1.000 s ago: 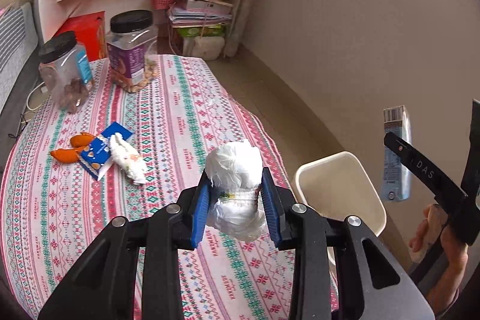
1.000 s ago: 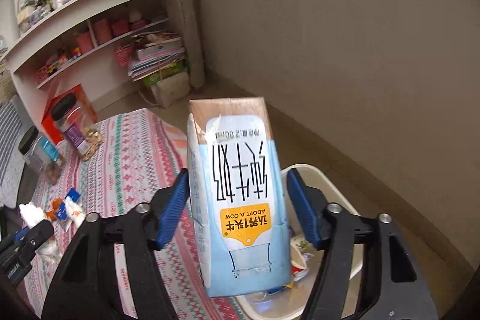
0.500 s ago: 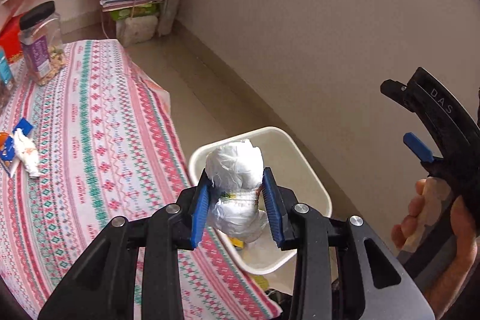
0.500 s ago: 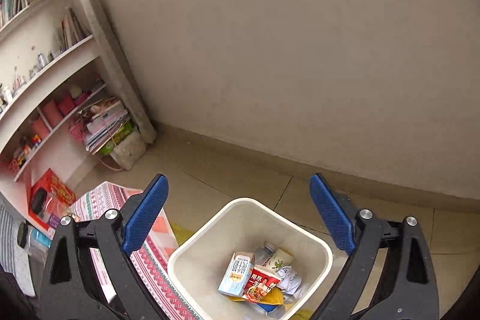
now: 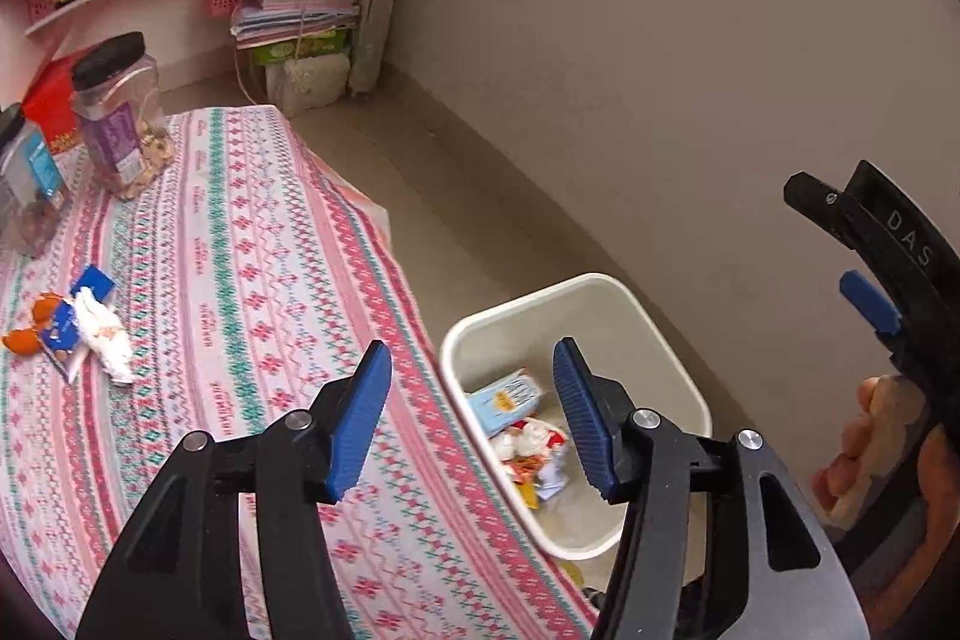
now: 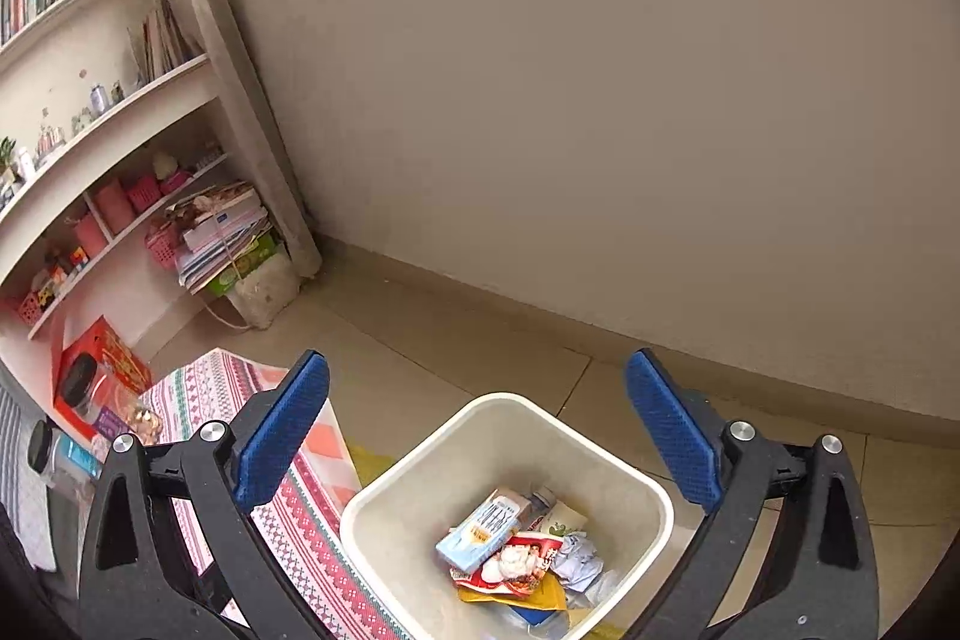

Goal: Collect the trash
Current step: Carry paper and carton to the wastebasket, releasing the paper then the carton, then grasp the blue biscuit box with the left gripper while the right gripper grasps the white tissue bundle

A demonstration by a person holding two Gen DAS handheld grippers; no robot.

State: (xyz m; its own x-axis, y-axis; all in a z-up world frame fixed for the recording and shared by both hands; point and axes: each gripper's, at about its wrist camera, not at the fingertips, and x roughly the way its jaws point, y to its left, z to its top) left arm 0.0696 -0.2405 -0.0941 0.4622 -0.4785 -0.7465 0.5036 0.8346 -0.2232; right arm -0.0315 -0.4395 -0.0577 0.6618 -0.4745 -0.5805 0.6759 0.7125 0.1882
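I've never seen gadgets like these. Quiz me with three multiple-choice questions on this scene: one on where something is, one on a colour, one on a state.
1. Where does the white bin stand?
A. on the floor beside the table
B. on the table
C. on a shelf

2. What colour are the fingertip pads on the gripper?
A. red
B. blue
C. green

3. How is the left gripper right now?
A. shut on a milk carton
B. shut on a tissue
C. open, holding nothing

Answers:
1. A, its base sits on the tiles by the tablecloth edge.
2. B, both pads show blue against black arms.
3. C, its fingers stand apart with only the bin visible between them; the right gripper is open too.
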